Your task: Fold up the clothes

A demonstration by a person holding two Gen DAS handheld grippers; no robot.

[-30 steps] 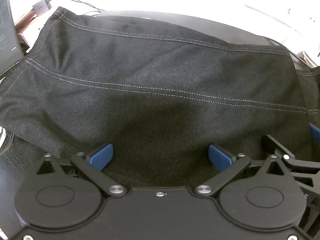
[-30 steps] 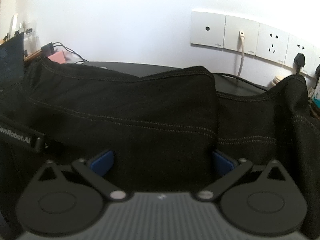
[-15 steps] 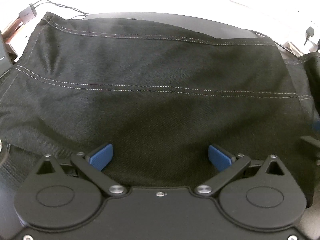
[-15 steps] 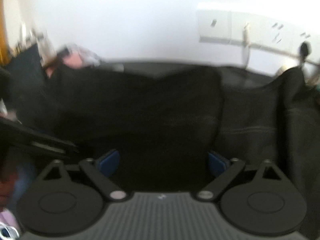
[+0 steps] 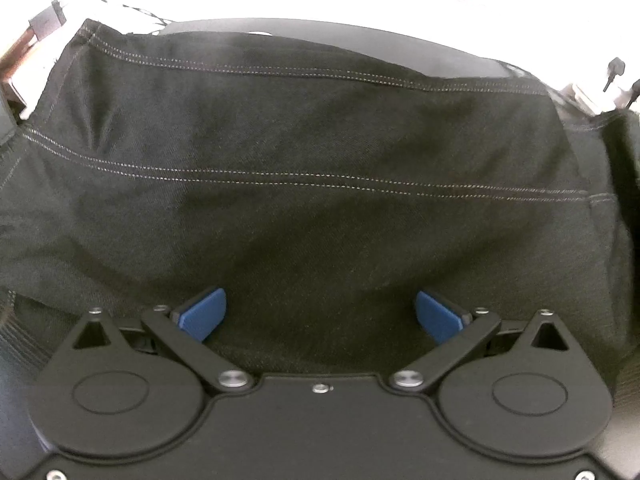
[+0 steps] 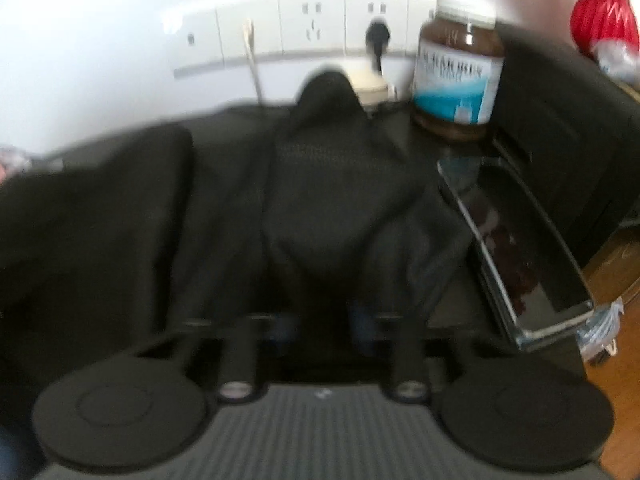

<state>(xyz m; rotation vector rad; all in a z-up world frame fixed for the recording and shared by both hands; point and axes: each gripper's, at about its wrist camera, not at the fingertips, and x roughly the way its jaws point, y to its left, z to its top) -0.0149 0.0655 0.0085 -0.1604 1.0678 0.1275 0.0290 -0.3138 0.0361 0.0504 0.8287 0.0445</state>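
Left wrist view shows the left gripper (image 5: 320, 314) with its jaws spread wide over the black denim garment (image 5: 312, 184), which lies flat and covers most of the dark tabletop (image 5: 280, 28); only the far edge of the tabletop is bare. Its blue pads (image 5: 202, 312) hold nothing.

Right wrist view is blurred. The right gripper (image 6: 322, 326) has its jaws pressed nearly together on a raised fold of the same garment, which rises as a ridge toward the far edge. Near the far right corner stands a brown jar (image 6: 458, 68) with a blue label, and a glass tray (image 6: 516, 248) lies along the right edge, just beside the cloth.

I judge that the step in hand is picking up the right part of the garment for a fold. The next move probably calls for carrying this pinched fold over the flat part, while keeping the cloth clear of the jar and the tray.
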